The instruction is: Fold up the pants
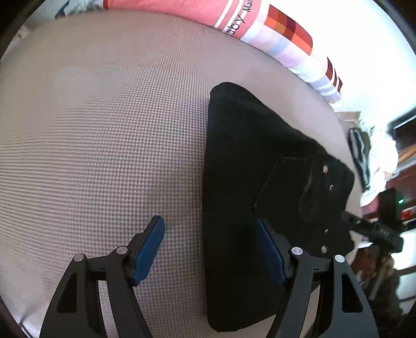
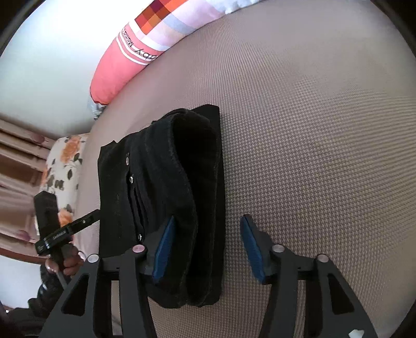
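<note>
We're holding the left gripper (image 1: pixel 209 249) w/ jaws spread wide, nothing between them; one blue pad (image 1: pixel 149 251) is hanging over bare bedspread, the other is sitting by the folded edge of the black pants (image 1: pixel 234 182). We're keeping the right gripper (image 2: pixel 208 247) spread apart too, gripping nothing: its left pad (image 2: pixel 163 249) is lying over the pants' top layers, its right pad over bare cover, so the jaws are straddling the pants' long edge w/o closing on it.

The pants are lying folded into a compact stack on the mattress (image 2: pixel 312 156), a beige textured cover, w/ metal rivets (image 2: pixel 127 161) showing on the top layer. In the right wrist view the stack is sitting toward the mattress's left edge; beyond that edge the person's hand (image 2: pixel 65 262) is gripping the other tool's handle, and a floral cushion (image 2: pixel 65 166) is resting nearby. Along the far edge a pink bolster (image 1: pixel 182 10) w/ checked end is lying, well apart from the pants.
</note>
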